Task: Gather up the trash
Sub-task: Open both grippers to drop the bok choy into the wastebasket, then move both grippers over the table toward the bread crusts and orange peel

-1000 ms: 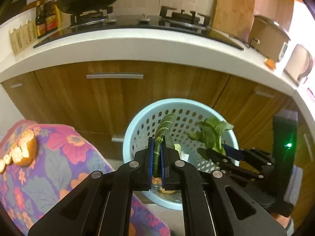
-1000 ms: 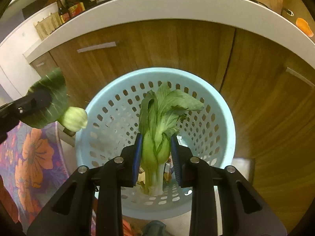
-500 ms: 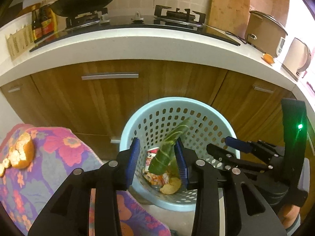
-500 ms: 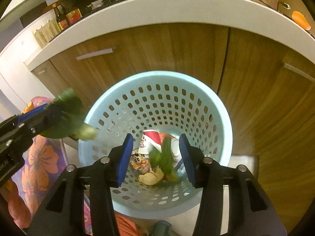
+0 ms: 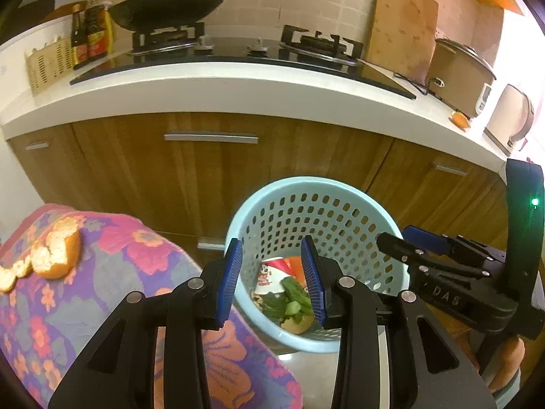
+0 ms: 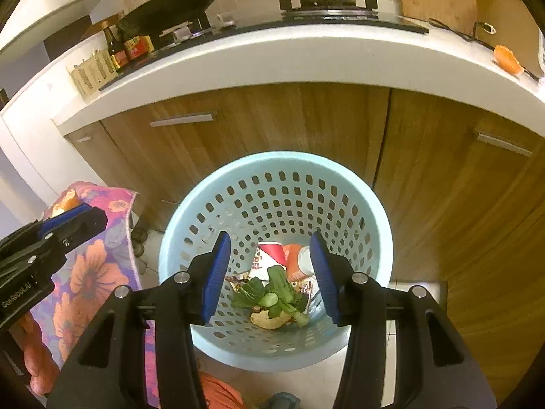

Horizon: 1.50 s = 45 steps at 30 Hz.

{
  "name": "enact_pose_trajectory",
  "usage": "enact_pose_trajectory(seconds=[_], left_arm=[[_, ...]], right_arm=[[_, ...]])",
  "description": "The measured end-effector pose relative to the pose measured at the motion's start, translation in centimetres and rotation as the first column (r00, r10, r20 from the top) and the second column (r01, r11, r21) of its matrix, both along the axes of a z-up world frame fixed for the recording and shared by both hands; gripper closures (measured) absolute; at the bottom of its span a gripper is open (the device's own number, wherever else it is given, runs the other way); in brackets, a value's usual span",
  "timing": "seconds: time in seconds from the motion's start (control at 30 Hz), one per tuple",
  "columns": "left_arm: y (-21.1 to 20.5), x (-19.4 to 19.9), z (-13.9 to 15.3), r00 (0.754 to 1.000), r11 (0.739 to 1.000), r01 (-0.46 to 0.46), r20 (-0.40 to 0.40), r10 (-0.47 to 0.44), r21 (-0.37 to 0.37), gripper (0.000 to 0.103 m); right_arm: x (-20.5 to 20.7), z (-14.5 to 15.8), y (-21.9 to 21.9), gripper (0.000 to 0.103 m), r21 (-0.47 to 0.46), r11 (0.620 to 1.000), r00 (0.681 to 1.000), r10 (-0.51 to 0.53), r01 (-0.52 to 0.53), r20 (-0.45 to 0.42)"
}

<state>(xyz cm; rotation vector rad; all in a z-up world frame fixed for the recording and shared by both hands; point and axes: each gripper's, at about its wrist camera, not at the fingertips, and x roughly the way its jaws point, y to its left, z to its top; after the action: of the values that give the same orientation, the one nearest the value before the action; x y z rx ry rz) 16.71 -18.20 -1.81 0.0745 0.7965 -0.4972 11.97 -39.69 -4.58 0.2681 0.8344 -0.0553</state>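
the wilted green leafy vegetable scraps [image 6: 272, 294] are lying at the bottom of the pale blue perforated plastic basket [image 6: 276, 184], touching a red-and-white printed paper cup [image 6: 267, 259] at their 12 o'clock and a brown peel piece [image 6: 264, 320] at 6 o'clock. we are holding our left gripper [image 5: 270, 274] above the basket's 9 o'clock rim, its blue pads spread wide and gripping nothing. our right gripper [image 6: 269, 272] is hovering over the basket centre, likewise spread and gripping nothing. curled orange peel [image 5: 51, 255] is sitting on the flowered pink-purple cloth [image 5: 136, 272] at 9 o'clock of the basket.
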Motion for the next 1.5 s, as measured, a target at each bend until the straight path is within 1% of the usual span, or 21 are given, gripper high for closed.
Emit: enact_pose_trajectory(seconds=[0.2,0.3,0.43,0.47,0.5,0.57,0.6,0.7,0.73,0.77,0.83,0.9,0.97,1.0,1.07,1.13,1.2,1.33,1.4,1.43,1.5], left_arm=[[3.1,-1.4,1.1,0.998,0.998,-0.049,0.031,0.05,-0.028,0.068],[5.4,-1.9,1.8,0.995,0.995,-0.09,0.045,0.092,-0.044,0.068],[9.5,-2.3,2.7,0.984,0.985,-0.161,0.065,0.165,-0.059,0.068],[11.2,-2.4,2.9,0.977,0.978,-0.197,0.072,0.202,-0.063,0.067],[12.1,-2.5,3.0,0.971,0.974,-0.22,0.078,0.224,-0.063,0.066],[15.4,-2.6,3.1,0.952,0.955,-0.289,0.09,0.294,-0.061,0.061],[16.6,-2.5,3.0,0.945,0.948,-0.312,0.086,0.317,-0.066,0.061],[21.8,-2.3,2.7,0.906,0.906,-0.413,0.058,0.419,-0.093,0.061],[23.9,-2.1,2.6,0.886,0.885,-0.455,0.05,0.461,-0.097,0.061],[25.2,-2.0,2.6,0.873,0.872,-0.48,0.045,0.486,-0.102,0.061],[28.0,-1.7,2.4,0.845,0.842,-0.528,0.032,0.534,-0.114,0.061],[30.7,-1.0,1.9,0.816,0.81,-0.572,0.01,0.577,-0.128,0.06],[32.7,-0.1,1.0,0.801,0.791,-0.595,-0.023,0.598,-0.14,0.057],[33.3,0.4,0.5,0.796,0.785,-0.603,-0.04,0.604,-0.145,0.057],[34.5,1.9,-0.7,0.794,0.778,-0.607,-0.089,0.601,-0.162,0.057],[35.1,3.4,-1.9,0.792,0.774,-0.61,-0.125,0.597,-0.167,0.057],[35.6,5.2,-2.8,0.785,0.77,-0.619,-0.144,0.602,-0.157,0.057],[35.9,7.1,-4.2,0.784,0.765,-0.619,-0.188,0.591,-0.179,0.058],[35.7,7.2,-4.9,0.783,0.764,-0.62,-0.189,0.592,-0.179,0.06],[35.6,7.1,-4.9,0.786,0.766,-0.618,-0.169,0.594,-0.176,0.061],[35.1,7.2,-4.9,0.798,0.782,-0.602,-0.156,0.582,-0.16,0.07]], right_arm=[[-0.3,1.8,2.3,0.058,-0.011,0.999,0.998,0.049,-0.048,0.046],[0.0,2.7,4.4,0.058,-0.01,0.996,0.993,0.093,-0.092,0.071],[0.7,3.9,7.6,0.058,-0.012,0.988,0.984,0.152,-0.151,0.093],[0.9,4.0,8.3,0.057,-0.013,0.986,0.981,0.165,-0.165,0.098],[1.3,4.2,9.6,0.054,-0.015,0.982,0.976,0.19,-0.189,0.104],[1.8,4.3,11.5,0.049,-0.02,0.974,0.968,0.227,-0.226,0.107],[2.1,4.4,12.6,0.049,-0.023,0.969,0.963,0.246,-0.245,0.106],[3.8,4.3,16.2,0.049,-0.015,0.95,0.946,0.312,-0.312,0.092],[4.3,4.2,17.2,0.049,-0.015,0.946,0.942,0.323,-0.323,0.086],[4.9,4.2,18.3,0.049,-0.014,0.942,0.938,0.336,-0.336,0.081],[6.1,4.1,20.2,0.043,-0.004,0.933,0.931,0.358,-0.359,0.075],[7.1,3.9,21.7,0.034,-0.002,0.93,0.927,0.368,-0.369,0.072],[8.1,3.4,23.4,0.032,-0.015,0.924,0.921,0.381,-0.381,0.078],[8.3,3.2,23.9,0.028,-0.026,0.923,0.92,0.384,-0.383,0.083],[8.9,2.3,25.5,0.023,-0.062,0.918,0.915,0.397,-0.393,0.073],[9.4,1.6,26.4,0.022,-0.067,0.91,0.909,0.413,-0.409,0.055],[10.1,1.1,27.2,0.018,-0.076,0.904,0.905,0.424,-0.42,0.039],[11.3,0.4,29.0,0.016,-0.106,0.889,0.893,0.449,-0.446,0.013],[11.8,0.2,29.8,0.015,-0.122,0.88,0.887,0.462,-0.458,-0.001],[12.0,0.1,30.5,0.015,-0.135,0.872,0.881,0.474,-0.471,-0.011],[12.2,-0.1,31.4,0.015,-0.156,0.859,0.871,0.491,-0.488,-0.021]])
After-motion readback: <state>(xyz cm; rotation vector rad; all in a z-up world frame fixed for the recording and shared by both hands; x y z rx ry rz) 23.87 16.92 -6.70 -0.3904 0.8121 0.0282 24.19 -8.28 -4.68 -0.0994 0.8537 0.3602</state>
